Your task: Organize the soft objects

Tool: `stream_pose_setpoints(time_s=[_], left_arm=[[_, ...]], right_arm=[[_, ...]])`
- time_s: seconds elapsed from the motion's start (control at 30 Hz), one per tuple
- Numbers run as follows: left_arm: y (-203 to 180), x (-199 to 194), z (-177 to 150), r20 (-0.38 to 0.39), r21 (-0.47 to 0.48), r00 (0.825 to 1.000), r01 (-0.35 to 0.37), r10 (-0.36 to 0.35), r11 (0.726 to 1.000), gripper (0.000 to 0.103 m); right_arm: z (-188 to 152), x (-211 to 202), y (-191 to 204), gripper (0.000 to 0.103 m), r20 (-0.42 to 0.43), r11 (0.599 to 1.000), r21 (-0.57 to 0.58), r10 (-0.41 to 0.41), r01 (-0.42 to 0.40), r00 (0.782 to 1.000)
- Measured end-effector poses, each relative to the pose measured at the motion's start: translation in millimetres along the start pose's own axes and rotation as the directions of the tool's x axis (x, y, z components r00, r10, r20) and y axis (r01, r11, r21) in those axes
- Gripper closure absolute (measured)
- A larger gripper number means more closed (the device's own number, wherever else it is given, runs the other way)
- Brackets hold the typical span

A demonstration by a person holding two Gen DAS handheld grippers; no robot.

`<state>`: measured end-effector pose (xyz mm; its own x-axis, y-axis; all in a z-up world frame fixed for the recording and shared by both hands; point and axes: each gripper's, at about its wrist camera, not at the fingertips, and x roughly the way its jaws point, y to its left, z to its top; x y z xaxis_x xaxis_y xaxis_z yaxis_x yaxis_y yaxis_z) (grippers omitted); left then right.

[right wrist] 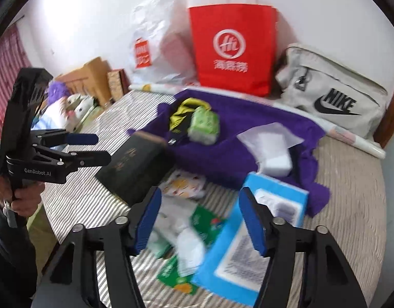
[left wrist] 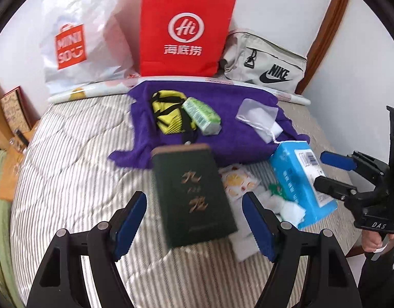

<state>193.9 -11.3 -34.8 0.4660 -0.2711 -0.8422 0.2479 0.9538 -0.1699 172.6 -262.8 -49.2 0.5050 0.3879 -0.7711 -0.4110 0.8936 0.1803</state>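
A striped bed point(left wrist: 76, 169) is carrying the clutter. A purple towel point(left wrist: 222, 102) is lying spread across its far middle, and on it are sitting a yellow-and-black pouch point(left wrist: 168, 113), a green tissue pack point(left wrist: 200, 114) touching the pouch's right side, and a clear bag of white pads point(left wrist: 258, 118) further right. A dark green box point(left wrist: 191, 195) is lying at the towel's near edge. To its right a blue tissue pack point(left wrist: 299, 179) is resting on the bed, with a small lemon-printed packet point(left wrist: 235, 182) between the two.

The left claw point(left wrist: 194, 220) is hanging with its jaws wide apart on either side of the dark green box, its pads not touching it. The right claw point(right wrist: 199, 220) is standing open over the blue tissue pack point(right wrist: 248, 243) and a green-printed packet point(right wrist: 207, 223), gripping nothing.

Against the far wall a white Miniso bag point(left wrist: 76, 38), a red paper bag point(left wrist: 184, 30) and a grey Nike bag point(left wrist: 269, 61) are standing side by side.
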Motion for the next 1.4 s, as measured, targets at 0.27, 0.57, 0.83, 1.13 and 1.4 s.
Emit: stream_pose_setpoints(time_s=[0.27,0.57,0.83,1.13,1.4], left_arm=[[41.9,-7.4,-26.6,0.015,-0.055,0.997,-0.077,0.078,0.996,0.028],[88.0,0.5,-24.8,0.033,-0.115,0.998,-0.056,0.060,0.992,0.028],[109.3,14.0,-21.0,0.030,-0.145,0.999,-0.040,0.045,0.989,0.028],[117.9,16.4,-17.7,0.043,-0.150,0.999,-0.018,0.025,0.989,0.028],[120.0,19.0,-20.8,0.035,-0.158,0.999,-0.014,0.019,0.987,0.028]], right_arm=[[-2.6,43.6,38.5,0.042,-0.066,0.999,-0.052,0.000,-0.004,0.998],[8.6,99.3,39.6,0.042,-0.183,0.996,-0.077,-0.062,0.049,0.981],[14.4,131.9,40.3,0.042,-0.264,0.992,-0.108,-0.097,0.071,0.960],[18.0,151.0,34.1,0.042,-0.323,0.993,-0.097,-0.089,0.061,0.942],[16.1,153.5,31.4,0.059,-0.323,0.993,-0.102,-0.094,0.064,0.942]])
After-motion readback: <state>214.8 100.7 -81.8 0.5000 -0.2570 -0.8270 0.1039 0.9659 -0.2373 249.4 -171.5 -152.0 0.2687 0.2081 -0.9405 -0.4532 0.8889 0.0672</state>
